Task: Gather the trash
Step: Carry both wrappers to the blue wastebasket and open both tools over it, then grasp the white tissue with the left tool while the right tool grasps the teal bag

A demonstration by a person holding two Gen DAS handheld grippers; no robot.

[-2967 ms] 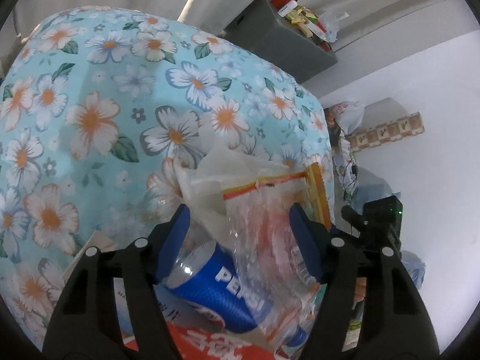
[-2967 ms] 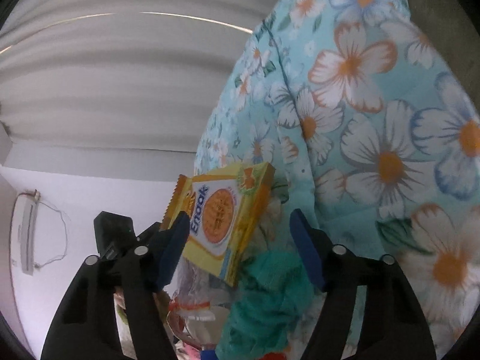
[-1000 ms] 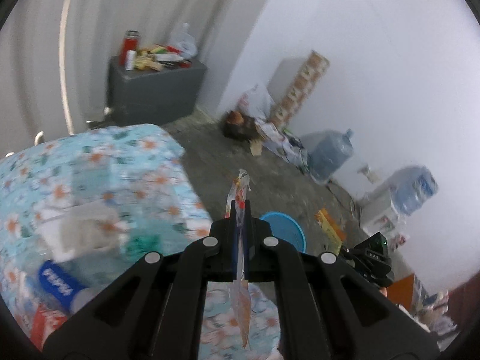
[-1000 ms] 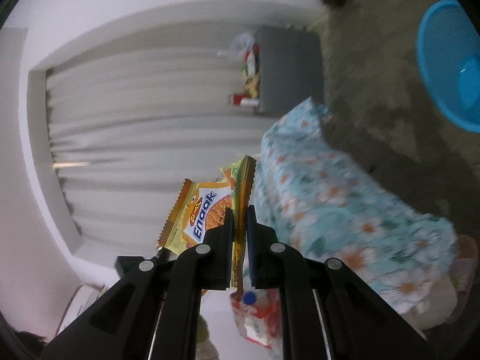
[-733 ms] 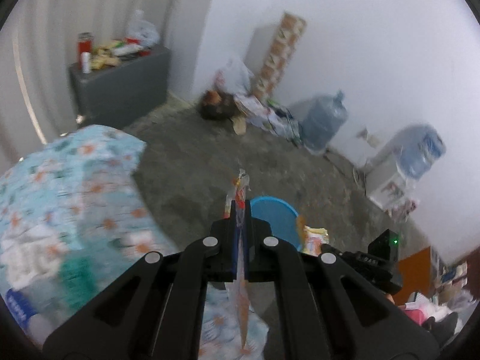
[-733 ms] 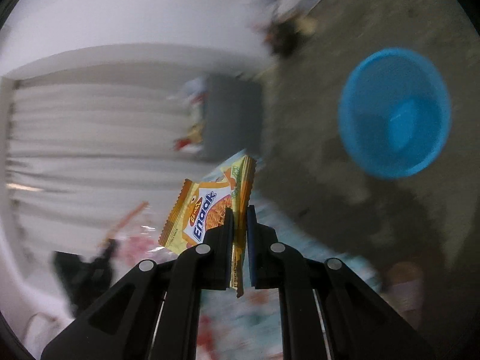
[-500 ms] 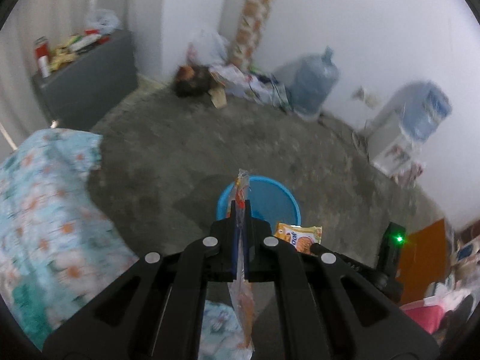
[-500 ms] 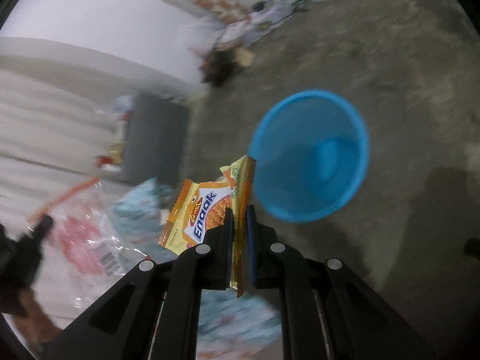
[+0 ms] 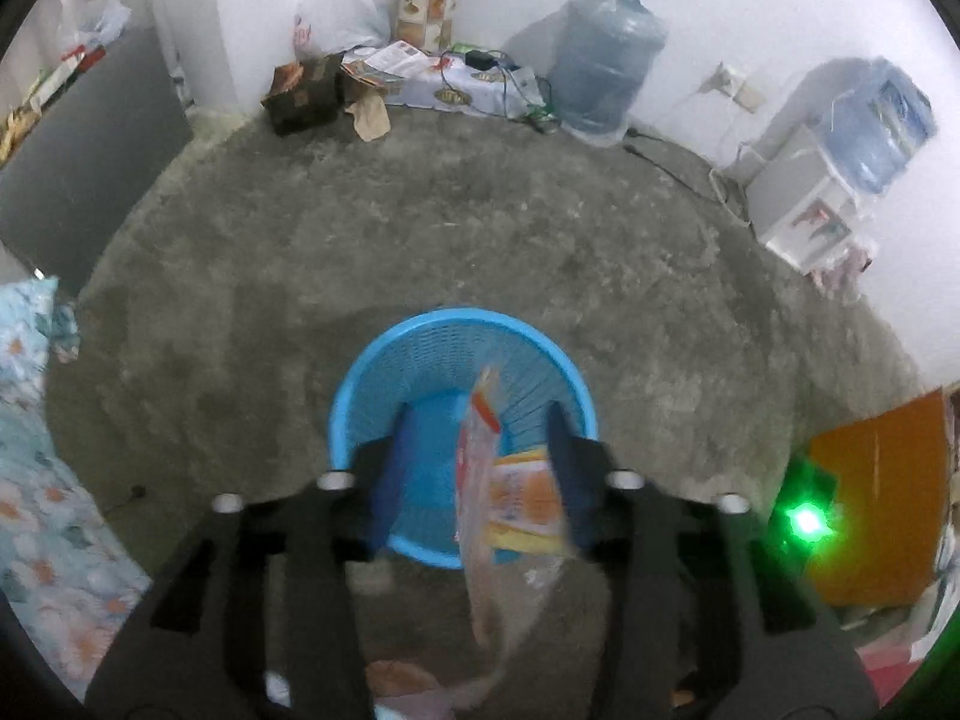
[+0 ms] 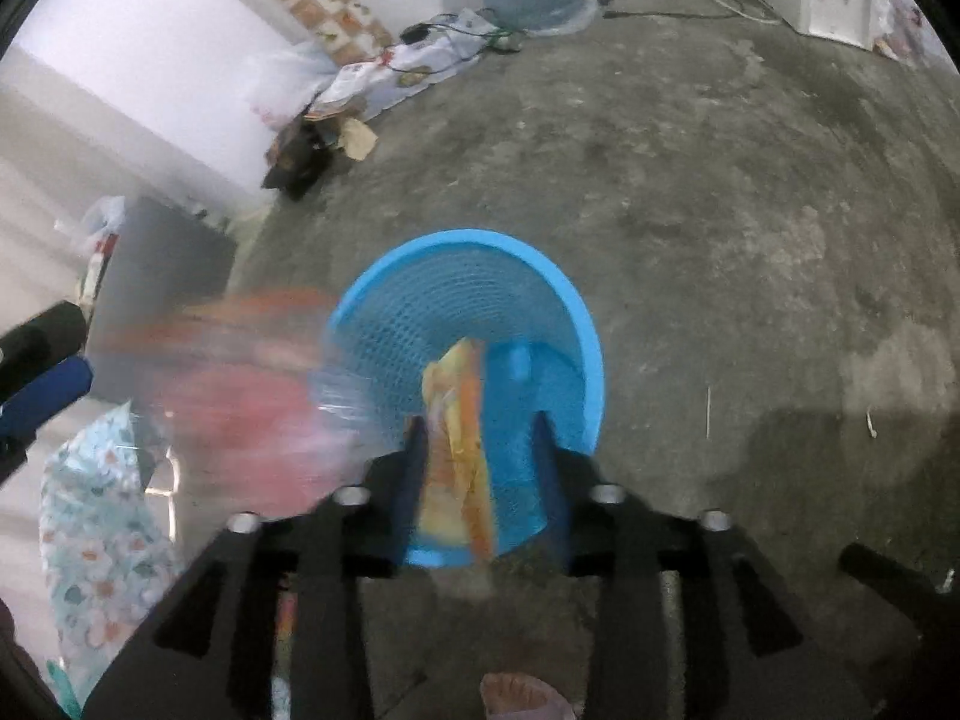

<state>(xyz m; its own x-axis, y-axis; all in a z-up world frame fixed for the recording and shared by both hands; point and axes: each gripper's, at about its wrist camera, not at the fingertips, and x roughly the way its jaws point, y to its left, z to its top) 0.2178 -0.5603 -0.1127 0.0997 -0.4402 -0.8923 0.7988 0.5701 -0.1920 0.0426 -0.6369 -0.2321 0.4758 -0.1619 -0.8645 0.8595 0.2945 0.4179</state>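
Note:
A blue plastic basket (image 9: 414, 360) stands on the concrete floor, right below both grippers; it also shows in the right wrist view (image 10: 456, 300). My left gripper (image 9: 477, 468) is open over it, and a clear plastic bag with a red strip (image 9: 480, 480) hangs blurred between the jaws. My right gripper (image 10: 480, 462) is open over the basket too, and a yellow-orange snack packet (image 10: 459, 444) sits blurred between its jaws. That packet also shows in the left wrist view (image 9: 528, 498). The plastic bag shows as a pink blur (image 10: 252, 396) at the left.
A bed with a floral blue sheet (image 9: 30, 480) lies at the left. A grey cabinet (image 9: 78, 168) stands behind it. Water jugs (image 9: 606, 54), a white dispenser (image 9: 804, 210), cables and a pile of bags and papers (image 9: 336, 90) line the far wall. A bare foot (image 10: 522, 696) is below.
Both grippers swung from the bed to above the blue basket. Both sets of jaws opened, and the bag and the packet are coming loose, blurred with motion.

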